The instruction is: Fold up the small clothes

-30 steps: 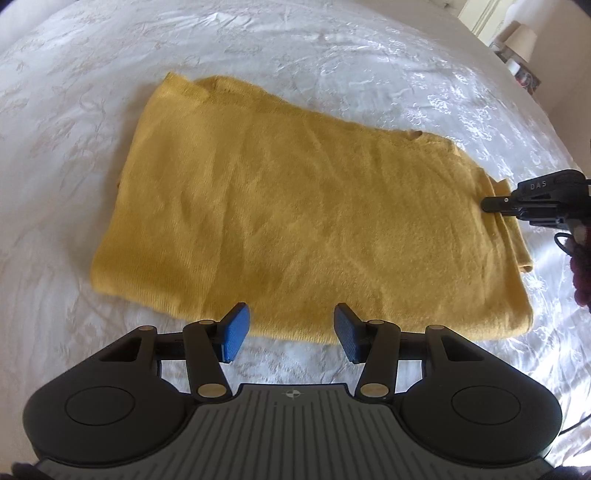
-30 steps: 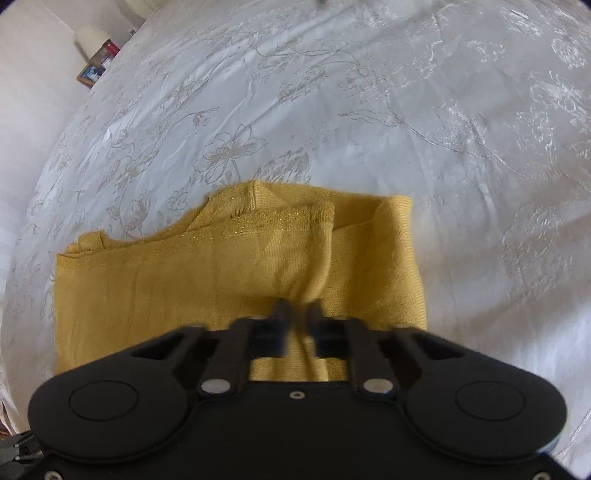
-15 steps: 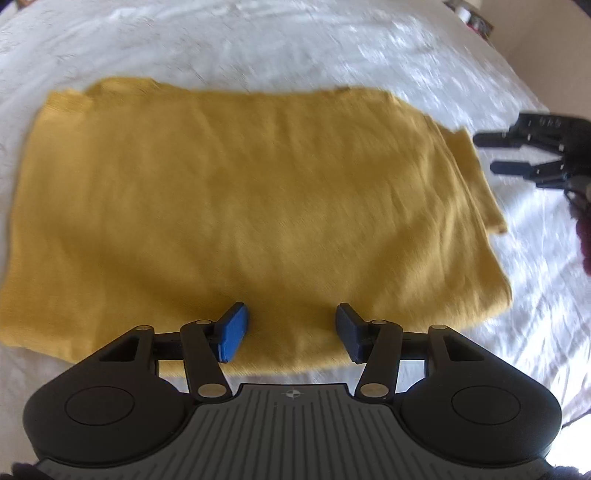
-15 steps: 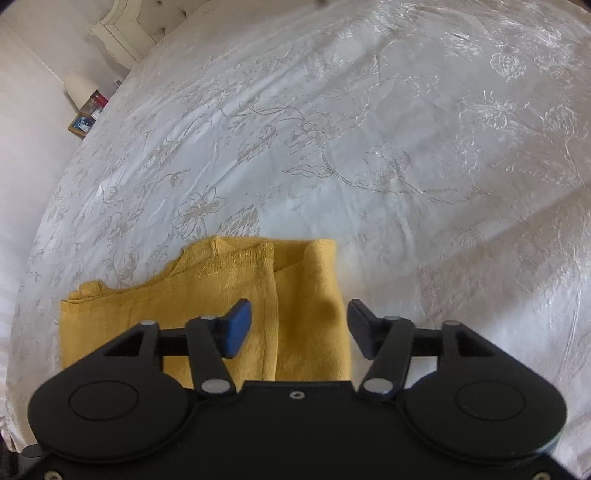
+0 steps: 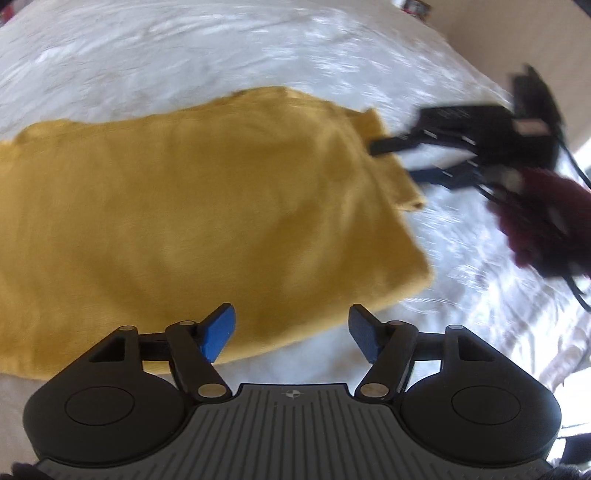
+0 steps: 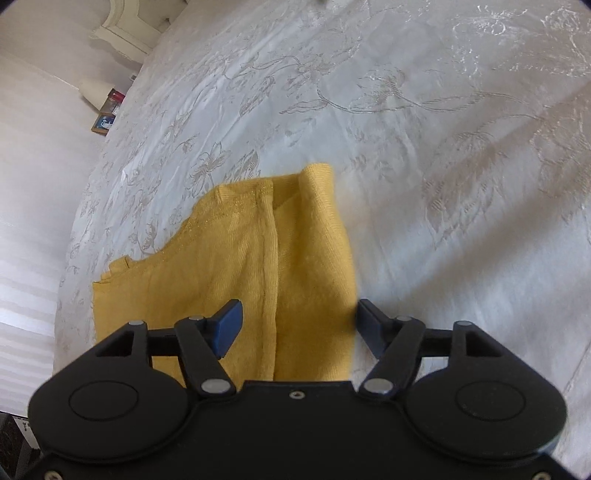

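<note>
A mustard-yellow knitted garment [image 5: 192, 221] lies flat and folded on the white bedspread [image 5: 184, 55]. My left gripper [image 5: 291, 332] hovers over its near edge; the jaws are opening and the pads grip nothing. The right gripper [image 5: 399, 162] shows blurred at that view's right, at the garment's right end, with a dark red sleeve [image 5: 546, 221] behind it. In the right wrist view the same garment [image 6: 236, 266] shows its folded end with a seam. My right gripper [image 6: 299, 328] stands over it, jaws opening, cloth lying between them unpressed.
The embroidered white bedspread [image 6: 424, 129] spreads far beyond the garment on all sides. A bedside table with a lamp [image 6: 94, 94] and small items [image 6: 107, 114] stands off the bed's far edge. A white headboard [image 6: 129, 26] rises at the back.
The right gripper has let go of the garment's end and opened, then drawn back a little. The left gripper slid along the near edge toward the right end and opened wider.
</note>
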{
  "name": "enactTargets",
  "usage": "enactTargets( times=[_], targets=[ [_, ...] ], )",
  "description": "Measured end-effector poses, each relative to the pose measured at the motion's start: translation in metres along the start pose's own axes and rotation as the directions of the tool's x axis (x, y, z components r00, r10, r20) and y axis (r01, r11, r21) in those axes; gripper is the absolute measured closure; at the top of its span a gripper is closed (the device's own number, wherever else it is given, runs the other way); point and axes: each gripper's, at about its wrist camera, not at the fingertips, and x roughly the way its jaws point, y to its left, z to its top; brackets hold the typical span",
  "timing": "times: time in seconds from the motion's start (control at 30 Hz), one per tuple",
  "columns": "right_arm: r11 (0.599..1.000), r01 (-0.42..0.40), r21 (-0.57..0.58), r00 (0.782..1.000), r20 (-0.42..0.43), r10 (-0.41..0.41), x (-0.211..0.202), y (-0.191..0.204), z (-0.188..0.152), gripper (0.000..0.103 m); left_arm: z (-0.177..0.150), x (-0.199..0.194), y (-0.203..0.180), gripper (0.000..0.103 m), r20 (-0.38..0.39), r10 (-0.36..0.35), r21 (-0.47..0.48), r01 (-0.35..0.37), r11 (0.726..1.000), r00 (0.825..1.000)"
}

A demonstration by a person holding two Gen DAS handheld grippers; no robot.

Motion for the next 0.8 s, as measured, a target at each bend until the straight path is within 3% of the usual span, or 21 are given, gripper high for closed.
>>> enactTargets(
  times=[0.2,0.4,0.7,0.8],
  targets=[
    [0.998,-0.054,-0.040,0.997,-0.055,0.051,0.016,0.006,0.025,0.031,-0.006,0.016,-0.062,0.033,0.000,-0.034,0.193,0.033,0.981,0.999],
    [0.990,-0.091,-0.108,0.989,-0.128,0.077,0.032,0.016,0.037,0.025,-0.008,0.039,-0.099,0.033,0.003,0.008,0.287,-0.008,0.958,1.000],
    [0.988,-0.126,-0.094,0.981,-0.159,0.110,0.043,0.012,0.042,0.024,0.010,0.058,-0.085,0.033,-0.069,0.053,0.135,-0.044,0.990,0.996],
    [0.987,-0.138,-0.081,0.978,-0.168,0.122,0.047,0.010,0.043,0.017,0.015,0.064,-0.079,0.033,-0.095,0.051,0.079,-0.043,0.996,0.994]
  ],
)
